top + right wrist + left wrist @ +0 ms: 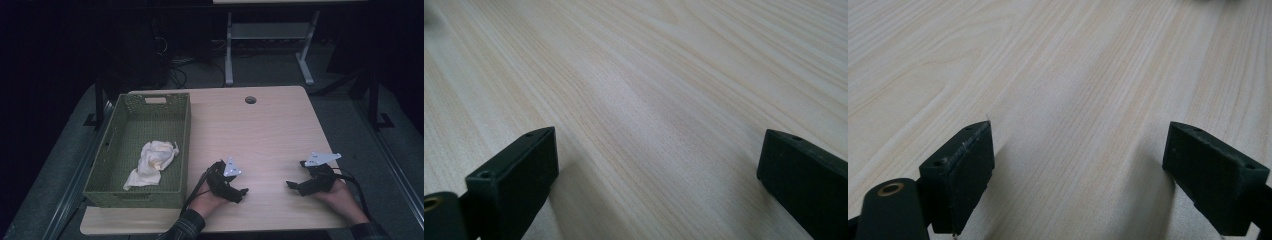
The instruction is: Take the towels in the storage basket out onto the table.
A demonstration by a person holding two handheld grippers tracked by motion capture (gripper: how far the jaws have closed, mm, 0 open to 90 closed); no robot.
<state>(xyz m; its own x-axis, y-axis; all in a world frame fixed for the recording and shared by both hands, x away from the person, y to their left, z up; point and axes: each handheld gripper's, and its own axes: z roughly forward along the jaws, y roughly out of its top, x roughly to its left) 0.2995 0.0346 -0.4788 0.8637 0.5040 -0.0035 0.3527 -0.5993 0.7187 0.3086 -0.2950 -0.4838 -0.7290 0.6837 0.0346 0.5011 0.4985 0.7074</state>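
Resting left gripper and right gripper low on the bench, near edge, jaws spread wide, gripping nothing. Sitting farther left: green basket holding crumpled white cloth, well apart from both.

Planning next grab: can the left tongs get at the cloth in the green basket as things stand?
Probably yes. The left tongs stand open just right of the basket; the cloth lies uncovered inside, so only the basket wall needs clearing from above.
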